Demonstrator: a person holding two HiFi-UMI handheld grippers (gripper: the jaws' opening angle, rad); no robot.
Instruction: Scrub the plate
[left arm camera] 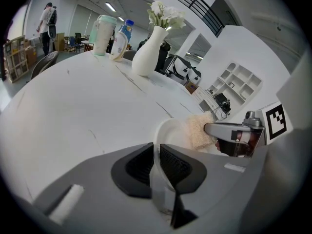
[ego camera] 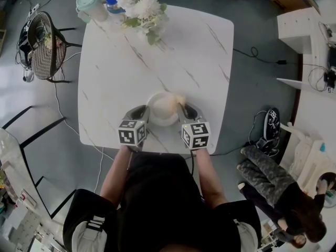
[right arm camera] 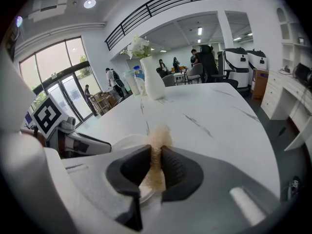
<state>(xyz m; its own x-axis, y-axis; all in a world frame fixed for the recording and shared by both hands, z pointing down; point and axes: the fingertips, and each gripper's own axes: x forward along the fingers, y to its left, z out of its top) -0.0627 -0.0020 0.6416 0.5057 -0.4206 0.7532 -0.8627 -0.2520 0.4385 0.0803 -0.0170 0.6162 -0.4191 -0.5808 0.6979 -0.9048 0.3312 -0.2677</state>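
A white plate (ego camera: 161,111) rests near the front edge of the white marble table (ego camera: 157,51). My left gripper (ego camera: 144,111) is shut on the plate's left rim; the rim (left arm camera: 157,152) runs between its black pads. My right gripper (ego camera: 182,108) is shut on a beige sponge (ego camera: 170,102), which lies on the plate's right side. In the right gripper view the sponge (right arm camera: 157,140) sticks up between the pads, with the plate (right arm camera: 126,143) just left of it. The sponge (left arm camera: 199,130) and right gripper (left arm camera: 229,133) also show in the left gripper view.
A white vase of flowers (ego camera: 143,7), a mint-lidded cup (ego camera: 88,5) and a bottle (ego camera: 112,5) stand at the table's far edge. A mesh chair (ego camera: 44,45) is at the left. A person (ego camera: 283,198) sits at lower right, beside white furniture (ego camera: 302,30).
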